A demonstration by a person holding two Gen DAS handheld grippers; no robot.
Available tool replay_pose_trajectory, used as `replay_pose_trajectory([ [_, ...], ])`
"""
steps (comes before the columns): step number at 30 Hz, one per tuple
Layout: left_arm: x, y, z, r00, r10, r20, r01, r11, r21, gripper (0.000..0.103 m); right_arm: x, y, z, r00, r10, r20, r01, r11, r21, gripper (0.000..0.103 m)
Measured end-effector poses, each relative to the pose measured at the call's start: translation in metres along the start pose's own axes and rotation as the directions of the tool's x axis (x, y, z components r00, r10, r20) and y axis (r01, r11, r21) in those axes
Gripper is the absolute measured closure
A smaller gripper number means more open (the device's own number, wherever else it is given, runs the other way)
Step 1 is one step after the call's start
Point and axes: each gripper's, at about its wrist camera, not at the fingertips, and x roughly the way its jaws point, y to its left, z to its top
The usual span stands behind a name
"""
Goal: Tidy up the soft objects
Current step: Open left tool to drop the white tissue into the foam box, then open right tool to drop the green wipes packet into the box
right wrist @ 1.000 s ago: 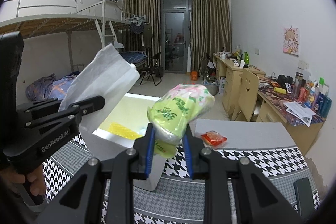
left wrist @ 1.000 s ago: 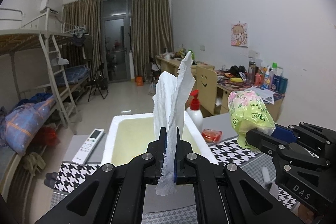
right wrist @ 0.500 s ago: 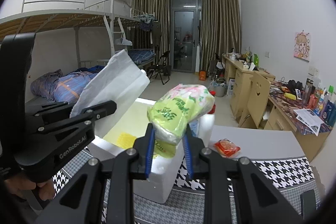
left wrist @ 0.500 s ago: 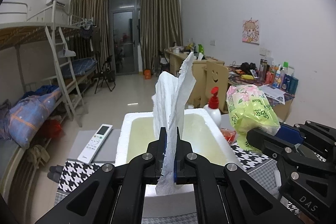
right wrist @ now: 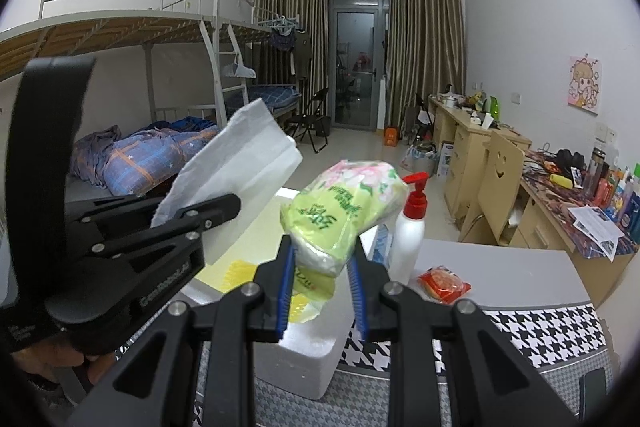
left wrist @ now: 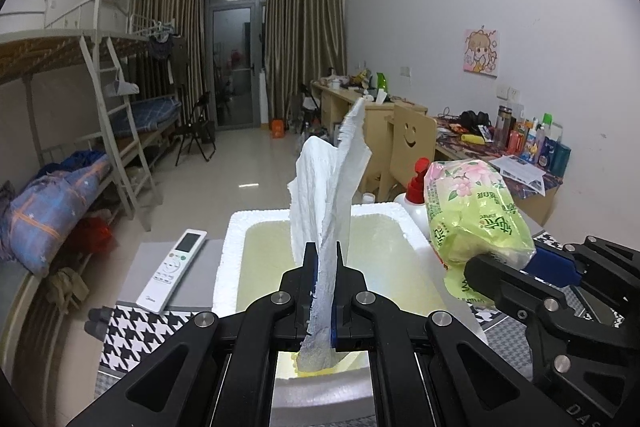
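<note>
Left gripper (left wrist: 323, 259) clenched on white paper towel (left wrist: 332, 179), right gripper (right wrist: 322, 263) grasping green tissue pack (right wrist: 344, 211); both held above the foam box (left wrist: 232, 251) on the bench (right wrist: 500, 267).

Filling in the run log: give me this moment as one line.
left gripper: shut on white tissue | right gripper: shut on green tissue pack | both above foam box | nothing released

both grippers nearer the foam box (left wrist: 230, 259), now above it
</note>
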Motion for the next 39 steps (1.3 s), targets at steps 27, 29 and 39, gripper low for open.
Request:
replay_pose_trajectory([
  [27, -0.01, 0.032, -0.005, 0.995, 0.101, 0.014, -0.1, 0.993, -0.063, 0.002, 0.012, 0.007, 0.006, 1.0, 0.015, -0.013, -0.015, 1.0, -0.007, 0.073],
  [29, -0.012, 0.034, -0.005, 0.994, 0.11, 0.02, -0.108, 0.992, -0.061, 0.002, 0.015, 0.007, 0.007, 1.0, 0.022, -0.019, -0.022, 1.0, -0.009, 0.073],
  [39, -0.022, 0.051, -0.011, 0.983, 0.177, 0.043, -0.173, 0.982, -0.074, 0.002, 0.03, 0.01, 0.01, 0.998, 0.041, -0.043, -0.042, 0.999, -0.016, 0.073],
])
